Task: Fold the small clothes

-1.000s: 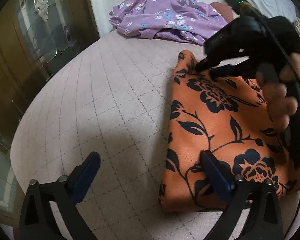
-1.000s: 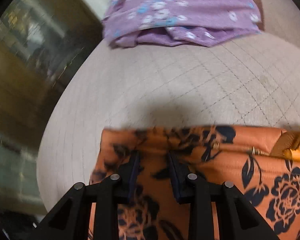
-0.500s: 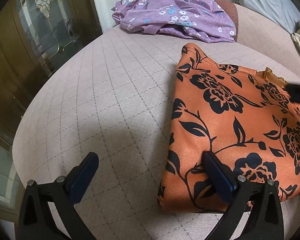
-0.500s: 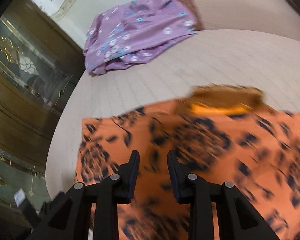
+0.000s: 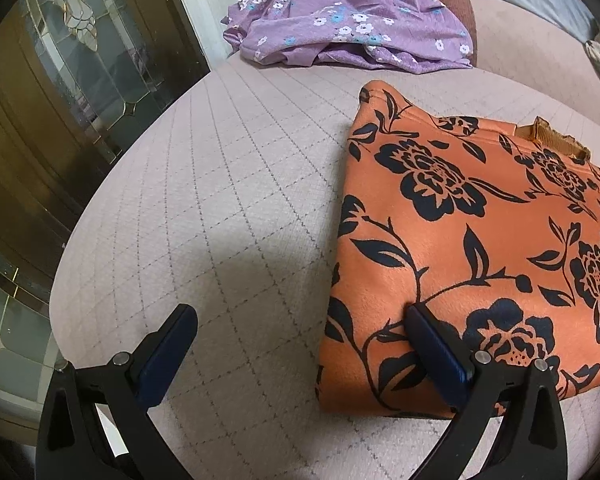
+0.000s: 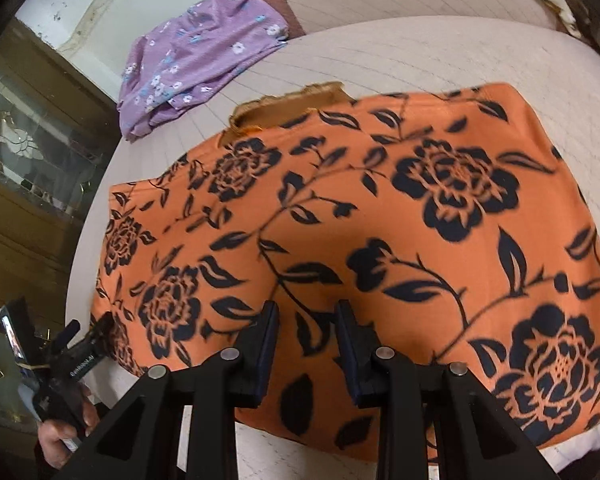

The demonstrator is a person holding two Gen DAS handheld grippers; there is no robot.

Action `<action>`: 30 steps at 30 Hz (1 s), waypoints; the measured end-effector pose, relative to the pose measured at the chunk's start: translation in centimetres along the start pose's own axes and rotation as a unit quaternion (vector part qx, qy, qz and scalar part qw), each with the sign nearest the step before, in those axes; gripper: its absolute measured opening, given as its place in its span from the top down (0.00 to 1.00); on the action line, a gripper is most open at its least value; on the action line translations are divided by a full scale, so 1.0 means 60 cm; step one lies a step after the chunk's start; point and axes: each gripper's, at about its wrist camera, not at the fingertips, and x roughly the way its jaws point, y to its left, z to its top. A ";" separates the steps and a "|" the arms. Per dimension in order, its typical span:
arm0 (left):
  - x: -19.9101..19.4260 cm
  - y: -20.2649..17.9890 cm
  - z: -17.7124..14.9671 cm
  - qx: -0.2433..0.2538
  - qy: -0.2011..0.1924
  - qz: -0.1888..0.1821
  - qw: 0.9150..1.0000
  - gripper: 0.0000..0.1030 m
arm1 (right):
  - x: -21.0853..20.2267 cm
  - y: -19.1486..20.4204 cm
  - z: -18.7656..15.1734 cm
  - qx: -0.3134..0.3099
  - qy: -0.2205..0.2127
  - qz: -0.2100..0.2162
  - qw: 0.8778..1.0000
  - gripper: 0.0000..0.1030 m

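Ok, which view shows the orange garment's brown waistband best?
The right wrist view: the waistband shows along the orange garment's far edge, though slightly blurred. The left wrist view catches only a small bit of it.

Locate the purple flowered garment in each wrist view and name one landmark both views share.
Left wrist: purple flowered garment at top centre, beyond the orange floral cloth.
Right wrist: upper left, behind the same cloth.
Shared landmark: the cloth's brown waistband tab.
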 end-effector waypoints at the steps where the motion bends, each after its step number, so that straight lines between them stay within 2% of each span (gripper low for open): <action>1: -0.002 -0.001 0.000 0.003 0.002 0.001 1.000 0.00 | -0.002 -0.003 -0.003 0.003 -0.001 0.002 1.000 0.68; 8: -0.023 -0.011 0.000 0.022 0.010 0.005 1.000 0.00 | -0.040 -0.010 -0.008 0.007 -0.020 -0.001 1.000 0.69; 13: -0.068 -0.044 0.003 0.041 -0.014 -0.034 0.998 0.00 | -0.062 -0.057 -0.010 0.039 -0.036 -0.011 0.998 0.69; 16: -0.069 -0.084 0.001 0.068 -0.009 -0.048 0.996 0.00 | -0.060 -0.096 -0.017 0.061 -0.032 -0.033 0.997 0.69; 20: -0.043 -0.126 -0.001 0.103 0.010 -0.034 0.994 0.00 | -0.077 -0.144 -0.025 0.104 -0.045 0.007 0.994 0.69; 24: -0.030 -0.124 0.001 0.089 0.018 -0.046 0.995 0.00 | -0.106 -0.166 -0.020 0.109 -0.075 0.006 0.991 0.69; 27: -0.025 -0.123 0.005 0.091 0.024 -0.051 0.994 0.00 | -0.088 -0.196 -0.019 0.133 -0.058 0.021 0.989 0.68; 30: -0.025 -0.137 0.007 0.113 0.025 -0.034 0.993 0.00 | -0.072 -0.208 -0.026 0.124 -0.079 0.040 0.988 0.68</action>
